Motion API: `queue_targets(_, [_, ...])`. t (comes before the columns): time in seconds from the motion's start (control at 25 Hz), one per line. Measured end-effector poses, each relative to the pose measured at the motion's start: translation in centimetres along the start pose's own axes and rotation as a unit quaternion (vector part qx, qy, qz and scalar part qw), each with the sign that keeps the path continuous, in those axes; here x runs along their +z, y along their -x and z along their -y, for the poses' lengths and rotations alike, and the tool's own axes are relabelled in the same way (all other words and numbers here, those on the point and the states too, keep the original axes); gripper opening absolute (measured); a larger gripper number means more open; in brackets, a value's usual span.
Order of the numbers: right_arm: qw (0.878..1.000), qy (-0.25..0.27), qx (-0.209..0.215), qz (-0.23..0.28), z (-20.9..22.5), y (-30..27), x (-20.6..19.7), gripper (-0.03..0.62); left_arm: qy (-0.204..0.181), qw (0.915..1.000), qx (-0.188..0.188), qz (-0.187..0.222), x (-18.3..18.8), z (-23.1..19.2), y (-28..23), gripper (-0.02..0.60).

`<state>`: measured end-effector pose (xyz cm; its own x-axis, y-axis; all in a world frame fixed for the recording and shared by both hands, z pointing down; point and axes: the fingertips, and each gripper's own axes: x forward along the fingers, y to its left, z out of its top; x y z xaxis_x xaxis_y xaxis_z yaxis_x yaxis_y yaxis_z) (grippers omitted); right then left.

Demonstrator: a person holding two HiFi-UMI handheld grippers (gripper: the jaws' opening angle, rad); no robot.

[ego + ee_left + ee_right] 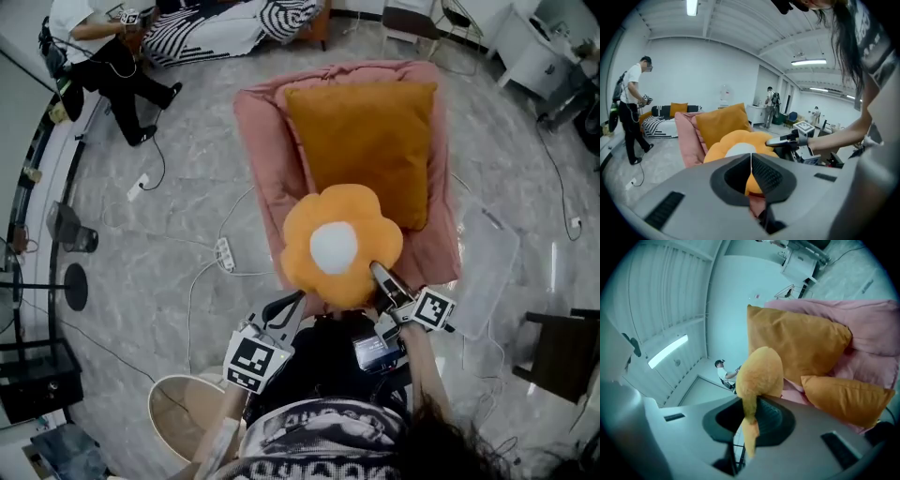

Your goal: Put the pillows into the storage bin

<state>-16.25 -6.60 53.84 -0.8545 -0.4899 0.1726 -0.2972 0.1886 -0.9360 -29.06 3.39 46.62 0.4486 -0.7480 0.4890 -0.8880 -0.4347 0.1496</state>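
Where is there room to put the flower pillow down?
Bare floor left of the pink cushion, beyond the power strip. The beige bin looks roomy inside. The pink cushion is crowded: the orange pillow covers most of it.

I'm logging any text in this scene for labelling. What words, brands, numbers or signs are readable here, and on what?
No readable words or numbers in any view.
Left marker cube: black-and-white square pattern only, no letters.
Right marker cube: the same kind of pattern, no letters.
Shirt print at the bottom of the head view: black-and-white graphic, too blurred to read.
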Motion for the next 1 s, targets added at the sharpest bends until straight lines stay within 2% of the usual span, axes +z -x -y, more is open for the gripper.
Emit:
queue_targets(0.2, [0.995,0.005,-0.020,0.094,-0.7,5.1,2.5,0.051,-0.043,0.9966,-0.071,-0.001,0.5,1.9,-2.2,0.014])
queue_targets(0.44, [0.976,0.011,-0.065,0.206,0.0,14.3,5.3,0.051,-0.105,0.9815,-0.160,0.005,2.7,6.1,-5.7,0.014])
queue_targets(0.56, [0.958,0.013,-0.099,0.269,0.7,19.9,6.0,0.051,-0.125,0.9708,-0.204,0.006,3.7,8.5,-7.1,0.014])
queue_targets(0.76, [0.920,0.001,-0.151,0.363,3.2,30.6,7.0,0.051,-0.147,0.9571,-0.250,-0.004,4.5,13.7,-9.9,0.014])
queue_targets(0.92, [0.886,-0.022,-0.194,0.419,6.4,39.1,7.7,0.051,-0.157,0.9510,-0.266,-0.013,5.3,18.1,-12.5,0.014])
queue_targets(1.0, [0.875,-0.027,-0.215,0.433,8.1,42.5,8.2,0.051,-0.154,0.9505,-0.269,-0.019,5.5,20.1,-13.6,0.014])
